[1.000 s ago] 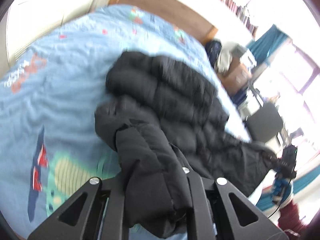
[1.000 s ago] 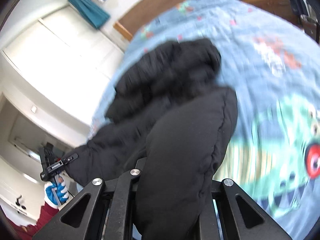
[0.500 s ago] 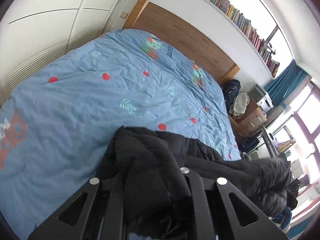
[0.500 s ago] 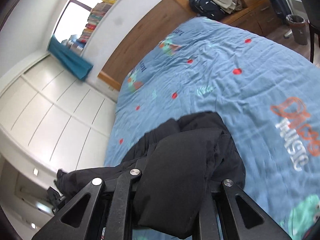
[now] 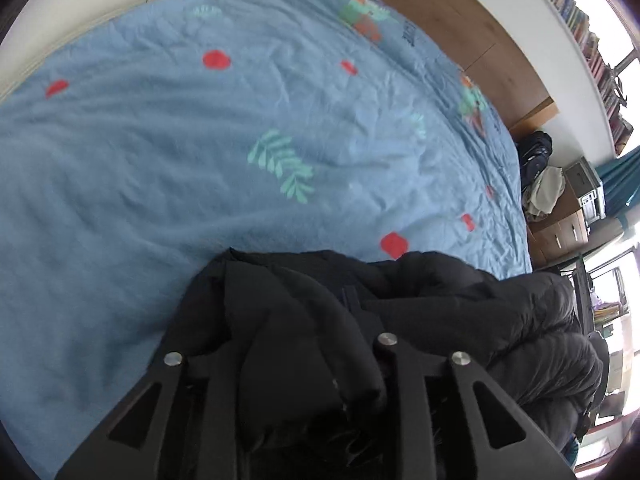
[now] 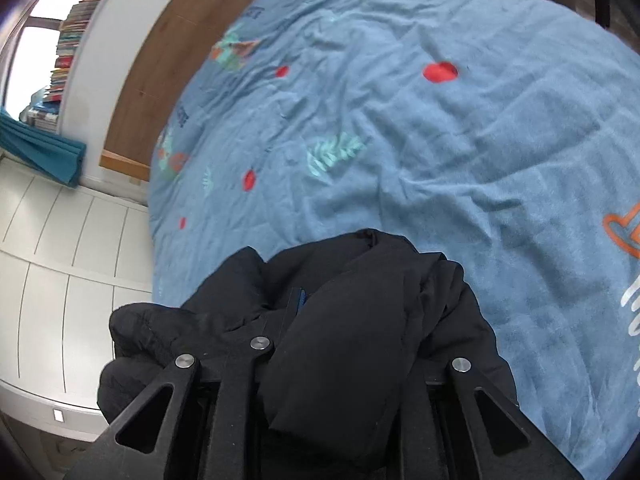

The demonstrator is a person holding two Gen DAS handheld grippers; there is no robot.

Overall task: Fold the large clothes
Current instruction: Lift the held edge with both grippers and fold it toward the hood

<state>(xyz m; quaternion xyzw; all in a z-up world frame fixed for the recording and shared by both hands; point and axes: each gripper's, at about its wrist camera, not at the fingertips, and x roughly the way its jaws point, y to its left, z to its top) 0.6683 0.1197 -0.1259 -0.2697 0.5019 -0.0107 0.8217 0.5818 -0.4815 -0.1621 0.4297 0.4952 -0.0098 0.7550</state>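
A black puffer jacket (image 5: 460,312) is bunched up and held over the near part of the blue bedspread (image 5: 200,160). My left gripper (image 5: 304,320) is shut on a thick fold of the jacket, which drapes over its fingers and hides the tips. My right gripper (image 6: 348,308) is shut on another fold of the same jacket (image 6: 352,340); its fingertips are also buried in fabric. The jacket's bulk trails to the right in the left wrist view and to the left in the right wrist view.
The blue bedspread (image 6: 440,140) has red dots, leaf prints and cartoon figures. A wooden headboard (image 5: 460,20) stands at the far end. White wardrobe doors (image 6: 60,260) are on one side. A dresser with bags (image 5: 552,200) is on the other.
Both grippers have carried the jacket folds forward and tilted up toward the headboard. The jacket, spread out a second ago, now lies doubled up close under the fingers.
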